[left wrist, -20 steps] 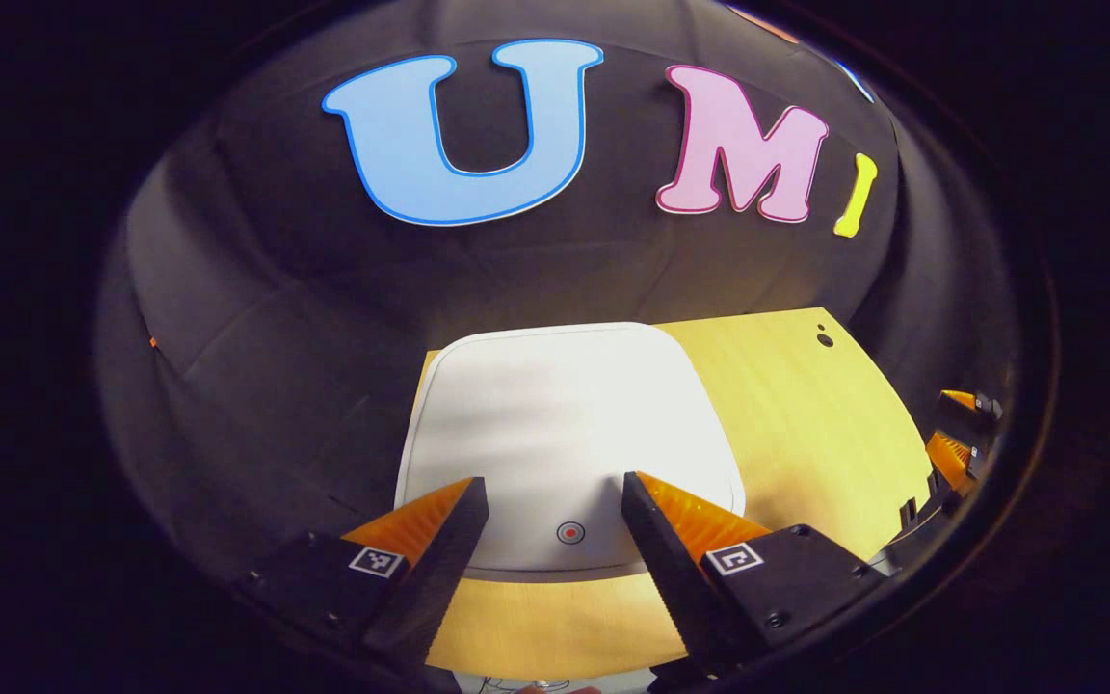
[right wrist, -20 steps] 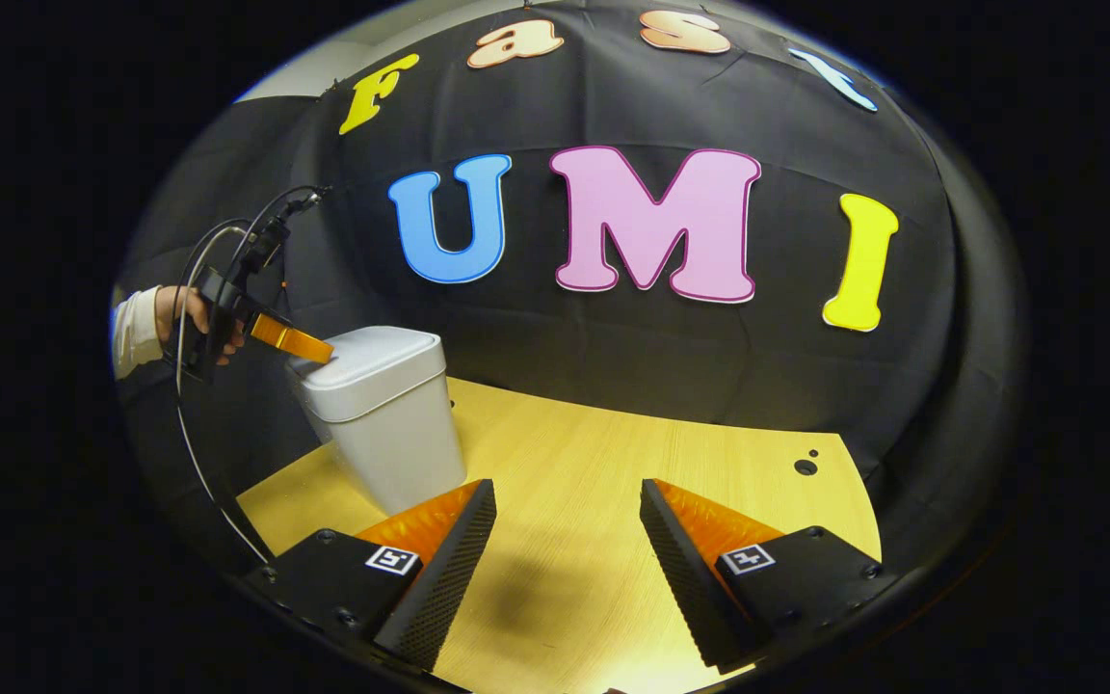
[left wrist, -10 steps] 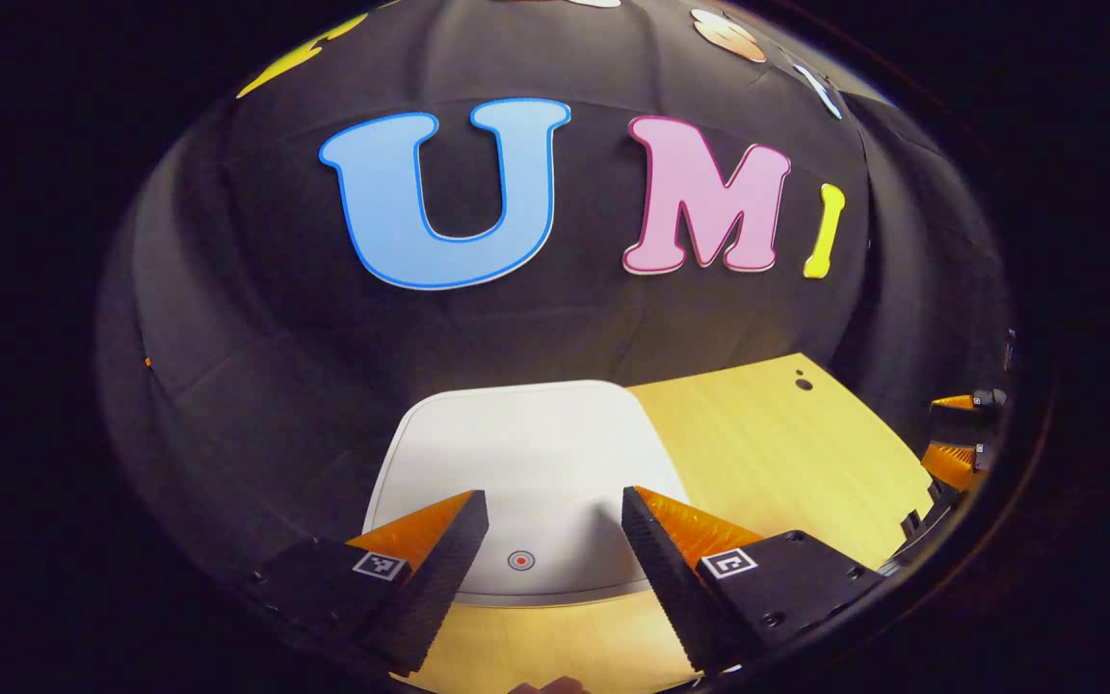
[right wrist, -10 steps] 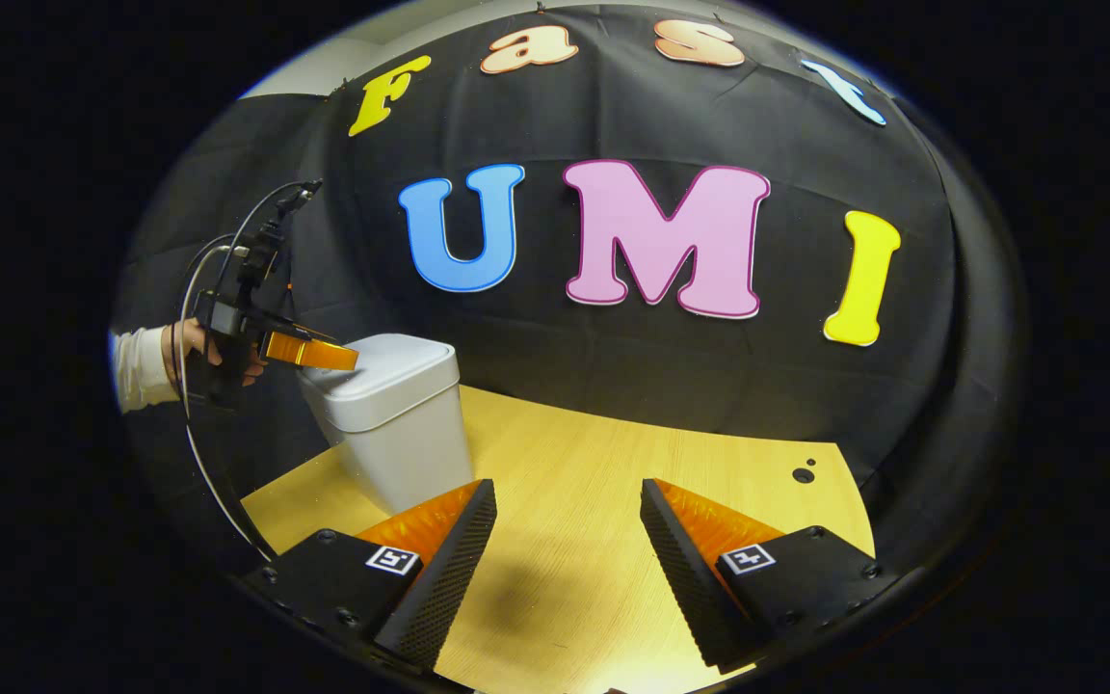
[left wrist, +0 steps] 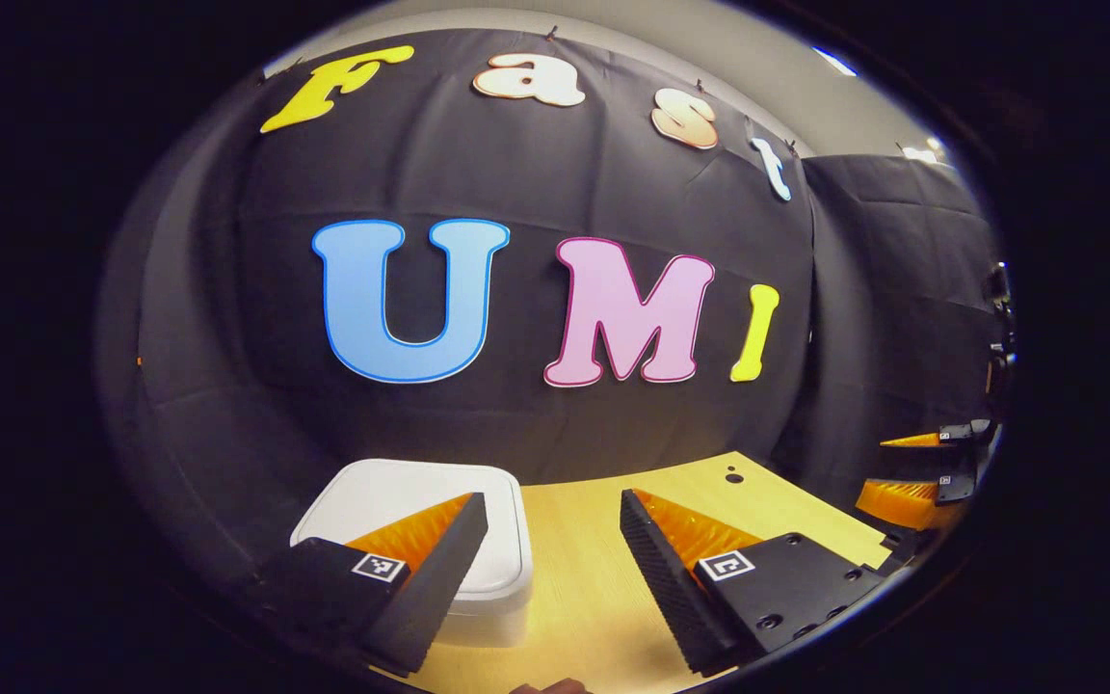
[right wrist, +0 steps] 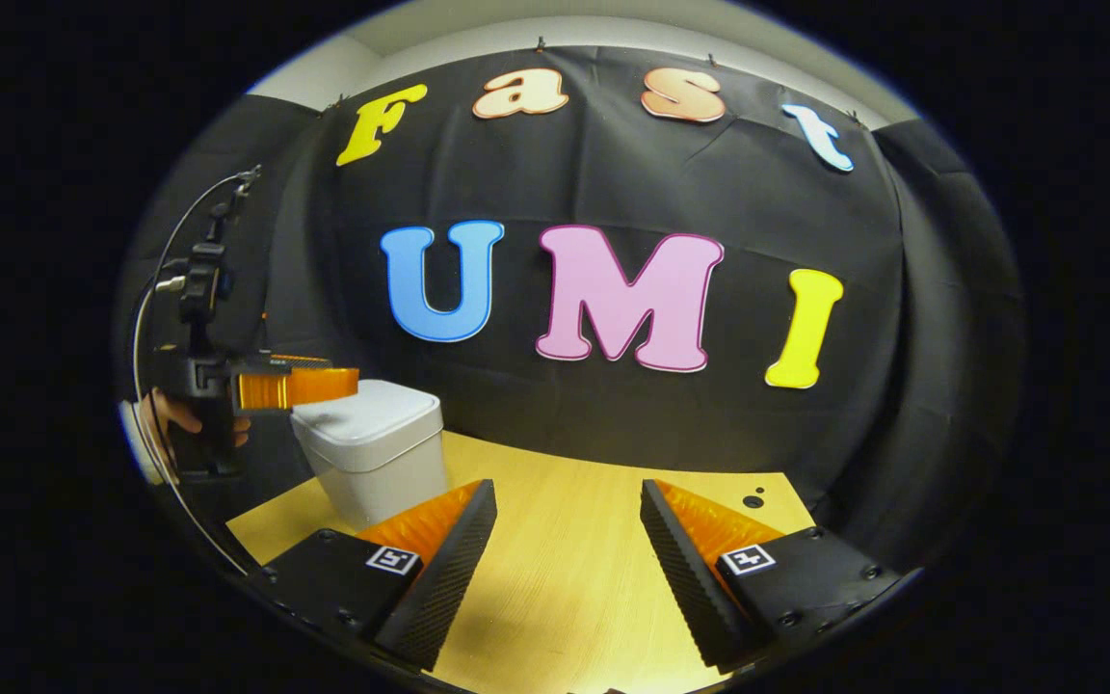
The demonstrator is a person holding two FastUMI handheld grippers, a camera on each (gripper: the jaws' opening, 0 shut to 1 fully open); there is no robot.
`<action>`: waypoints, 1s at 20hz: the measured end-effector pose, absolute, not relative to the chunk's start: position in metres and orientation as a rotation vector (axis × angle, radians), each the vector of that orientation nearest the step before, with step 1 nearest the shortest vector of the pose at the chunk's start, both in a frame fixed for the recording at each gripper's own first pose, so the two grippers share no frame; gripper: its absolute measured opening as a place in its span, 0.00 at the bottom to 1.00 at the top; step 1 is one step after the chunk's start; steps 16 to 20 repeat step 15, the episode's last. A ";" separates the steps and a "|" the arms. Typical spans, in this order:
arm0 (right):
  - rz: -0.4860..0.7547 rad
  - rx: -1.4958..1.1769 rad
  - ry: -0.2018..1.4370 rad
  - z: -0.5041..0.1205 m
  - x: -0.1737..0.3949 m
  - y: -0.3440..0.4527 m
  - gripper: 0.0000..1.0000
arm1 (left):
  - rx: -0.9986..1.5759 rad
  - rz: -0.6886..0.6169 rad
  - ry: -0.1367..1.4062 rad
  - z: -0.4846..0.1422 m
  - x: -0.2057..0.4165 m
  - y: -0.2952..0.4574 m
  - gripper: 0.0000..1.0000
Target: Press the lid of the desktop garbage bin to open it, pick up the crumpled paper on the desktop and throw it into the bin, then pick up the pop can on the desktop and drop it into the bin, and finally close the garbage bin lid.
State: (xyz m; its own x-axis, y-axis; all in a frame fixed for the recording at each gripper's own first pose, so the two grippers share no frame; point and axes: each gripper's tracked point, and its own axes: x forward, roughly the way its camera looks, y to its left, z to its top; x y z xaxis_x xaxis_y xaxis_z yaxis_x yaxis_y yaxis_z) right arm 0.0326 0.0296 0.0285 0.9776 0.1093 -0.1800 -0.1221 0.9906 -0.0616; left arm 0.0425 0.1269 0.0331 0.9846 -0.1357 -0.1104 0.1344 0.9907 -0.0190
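In the left gripper view, the left gripper [left wrist: 553, 506] hangs above the wooden bench [left wrist: 594, 578] with its jaws spread wide and nothing between them. The white desktop garbage bin [left wrist: 401, 492] sits low and to the left, partly behind the gripper's left finger; its lid [left wrist: 377, 487] lies flat and closed on top. At the far right edge of this view the right gripper [left wrist: 911, 470] shows, its jaws also parted.

In the right gripper view, the right gripper [right wrist: 568, 496] is held over the bare bench [right wrist: 565, 578], jaws spread apart and holding nothing. The bin [right wrist: 372, 448] stands at the left end of the bench, near the black cloth wall [right wrist: 613, 405], with its lid [right wrist: 362, 414] shut. The left gripper [right wrist: 300, 386] is seen from the side, level, just above the bin's near-left edge and apart from the lid. A hand [right wrist: 179, 419] grips its handle, and a thin cable [right wrist: 145, 318] loops up from it. Two small dark holes [right wrist: 753, 499] mark the bench near its right back corner.
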 end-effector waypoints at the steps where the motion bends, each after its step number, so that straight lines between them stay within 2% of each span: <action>1: 0.092 -0.081 0.152 0.035 0.032 0.021 0.97 | -0.021 -0.125 0.098 0.035 0.035 0.114 0.94; 6: 0.158 -0.090 0.084 0.048 0.021 0.005 0.97 | 0.005 -0.037 -0.005 0.055 -0.012 0.048 0.94; 10: 0.214 -0.040 0.054 0.056 0.009 -0.012 0.97 | 0.013 0.035 -0.011 0.057 -0.035 0.020 0.95; 13: 0.208 -0.049 -0.001 0.069 0.002 -0.029 0.97 | 0.010 0.058 -0.026 0.062 -0.049 0.009 0.95; 20: 0.181 -0.032 -0.011 0.072 -0.002 -0.036 0.97 | 0.041 0.061 -0.039 0.068 -0.053 0.006 0.95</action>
